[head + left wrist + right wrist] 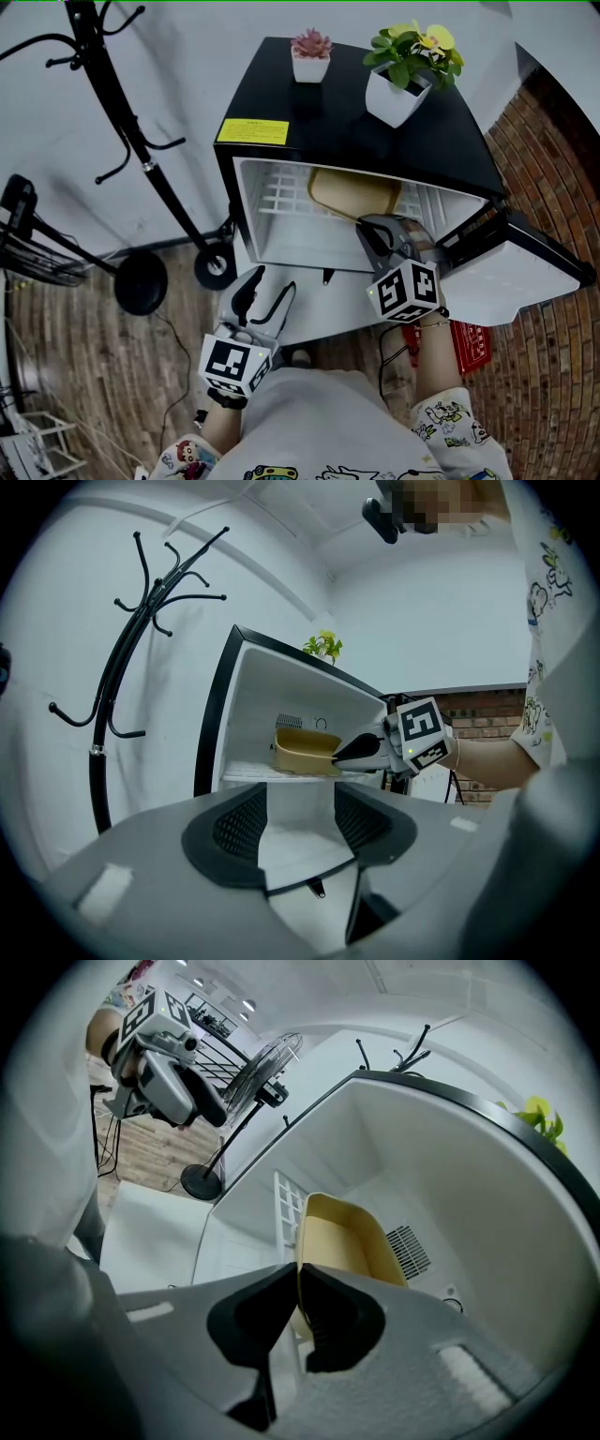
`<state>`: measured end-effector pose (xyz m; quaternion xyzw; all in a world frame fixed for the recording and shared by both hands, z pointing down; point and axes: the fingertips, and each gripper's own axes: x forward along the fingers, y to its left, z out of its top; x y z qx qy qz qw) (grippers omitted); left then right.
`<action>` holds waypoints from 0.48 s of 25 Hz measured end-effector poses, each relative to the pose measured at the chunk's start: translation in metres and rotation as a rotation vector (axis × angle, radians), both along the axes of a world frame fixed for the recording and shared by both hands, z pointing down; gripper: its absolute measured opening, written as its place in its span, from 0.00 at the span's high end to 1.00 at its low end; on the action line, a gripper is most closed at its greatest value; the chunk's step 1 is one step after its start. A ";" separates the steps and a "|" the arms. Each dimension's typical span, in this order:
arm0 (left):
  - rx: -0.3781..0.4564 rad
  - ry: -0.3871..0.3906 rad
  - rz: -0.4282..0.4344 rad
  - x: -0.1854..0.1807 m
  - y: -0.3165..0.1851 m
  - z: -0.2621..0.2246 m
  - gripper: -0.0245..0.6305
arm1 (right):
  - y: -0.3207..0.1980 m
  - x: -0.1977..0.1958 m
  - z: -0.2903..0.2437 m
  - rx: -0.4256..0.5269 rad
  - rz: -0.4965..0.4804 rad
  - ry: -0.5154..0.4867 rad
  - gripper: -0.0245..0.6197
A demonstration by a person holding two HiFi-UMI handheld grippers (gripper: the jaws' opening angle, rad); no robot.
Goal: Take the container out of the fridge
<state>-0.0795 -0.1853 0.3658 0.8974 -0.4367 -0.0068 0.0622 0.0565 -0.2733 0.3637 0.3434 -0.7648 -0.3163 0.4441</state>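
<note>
A small black fridge (337, 127) stands open, and a shallow tan container (354, 192) sits on its white wire shelf (277, 195). My right gripper (375, 227) reaches into the fridge and is shut on the container's near rim; in the right gripper view the two black pads (323, 1312) pinch the thin tan wall of the container (352, 1241). My left gripper (264, 286) is held low outside the fridge, open with nothing between its jaws. In the left gripper view, the left gripper (300, 822) faces the container (302, 749) and the right gripper (342, 755).
The fridge door (520, 267) hangs open to the right. Two potted plants (410, 75) (311, 54) stand on the fridge top. A black coat stand (141, 159) and a fan (28, 234) are on the left. A brick wall (553, 159) runs along the right.
</note>
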 end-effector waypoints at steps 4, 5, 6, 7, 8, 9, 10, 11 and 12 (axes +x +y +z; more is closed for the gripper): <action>0.003 -0.004 -0.007 -0.003 0.003 -0.004 0.63 | 0.007 0.000 -0.003 0.009 0.007 -0.020 0.94; 0.005 -0.005 -0.009 -0.004 0.003 -0.005 0.63 | 0.009 0.001 -0.004 0.011 0.008 -0.025 0.94; 0.007 -0.006 -0.009 -0.004 0.004 -0.005 0.63 | 0.012 0.001 -0.005 0.012 0.010 -0.032 0.94; 0.010 -0.006 -0.010 -0.005 0.005 -0.005 0.63 | 0.014 0.001 -0.005 0.012 0.011 -0.038 0.94; 0.011 -0.008 -0.010 -0.005 0.006 -0.005 0.64 | 0.016 0.001 -0.006 0.012 0.012 -0.046 0.94; 0.013 -0.009 -0.009 -0.005 0.007 -0.004 0.64 | 0.019 0.001 -0.006 0.013 0.014 -0.053 0.94; 0.015 -0.010 -0.007 -0.005 0.008 -0.004 0.64 | 0.022 0.001 -0.007 0.013 0.015 -0.060 0.94; 0.015 -0.012 -0.006 -0.005 0.010 -0.005 0.64 | 0.025 0.001 -0.008 0.015 0.016 -0.066 0.94; 0.015 -0.014 -0.004 -0.005 0.011 -0.005 0.64 | 0.028 0.001 -0.008 0.017 0.018 -0.072 0.94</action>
